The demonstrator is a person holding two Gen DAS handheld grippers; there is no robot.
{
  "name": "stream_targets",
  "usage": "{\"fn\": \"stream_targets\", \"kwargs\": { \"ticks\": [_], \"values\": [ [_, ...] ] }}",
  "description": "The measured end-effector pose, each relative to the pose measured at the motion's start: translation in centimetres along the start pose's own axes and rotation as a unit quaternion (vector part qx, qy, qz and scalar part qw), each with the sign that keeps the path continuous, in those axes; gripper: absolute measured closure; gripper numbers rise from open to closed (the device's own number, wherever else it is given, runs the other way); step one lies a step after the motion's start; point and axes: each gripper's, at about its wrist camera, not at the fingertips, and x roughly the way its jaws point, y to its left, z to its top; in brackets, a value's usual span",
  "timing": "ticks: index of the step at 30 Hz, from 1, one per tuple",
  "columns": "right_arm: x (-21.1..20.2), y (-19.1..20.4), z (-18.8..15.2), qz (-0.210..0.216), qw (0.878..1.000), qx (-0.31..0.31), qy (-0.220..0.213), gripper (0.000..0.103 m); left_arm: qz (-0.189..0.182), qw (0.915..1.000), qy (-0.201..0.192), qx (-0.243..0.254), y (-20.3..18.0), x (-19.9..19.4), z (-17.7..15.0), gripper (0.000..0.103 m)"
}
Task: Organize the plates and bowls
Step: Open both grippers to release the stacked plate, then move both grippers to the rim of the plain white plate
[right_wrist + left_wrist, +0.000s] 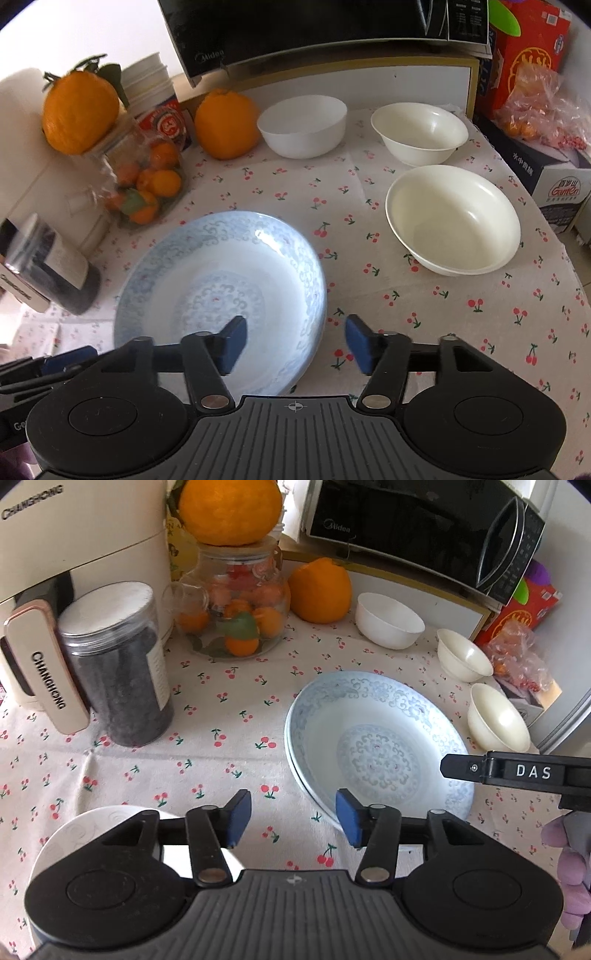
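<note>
Two stacked blue-patterned plates [373,738] lie on the cherry-print cloth; they also show in the right wrist view [221,280]. A white bowl [388,620] [303,123] and two cream bowls [463,659] [496,718] stand behind and right of them; in the right wrist view the cream bowls are at the far right [419,131] and nearer [452,219]. A white plate [96,830] lies under my left gripper [293,819], which is open and empty at the stack's near-left edge. My right gripper [295,343] is open and empty over the stack's near-right rim.
A dark-filled jar [118,664], a glass jar of oranges [236,609], a cream appliance [55,554], a loose orange [319,590] and a microwave [417,520] crowd the back. A red box [528,48] and a bag [543,107] stand at the right.
</note>
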Motion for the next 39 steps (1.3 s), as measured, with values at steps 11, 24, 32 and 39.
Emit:
{"fn": "stream_targets", "kwargs": {
  "ticks": [11,24,32,39],
  "values": [
    [-2.2,0.5,-0.9,0.038,0.999,0.001,0.009,0.023,-0.008,0.9999,-0.01,0.009,1.1,-2.7,-0.9,0.019],
    [-3.9,2.3,-2.7,0.101,0.994,0.002,0.042,0.019,0.001,0.9999,-0.006,0.015,3.5,-5.5,-2.2,0.004],
    [-4.0,3.4,-3.8,0.121,0.991,-0.002,0.059,0.019,0.025,0.9995,-0.001,0.018,5.6,-6.3,-2.9,0.002],
    [-4.0,5.3,-5.1,0.129,0.99,-0.022,0.048,0.019,0.031,0.9993,-0.002,0.02,7.7,-6.7,-3.7,0.002]
  ]
}}
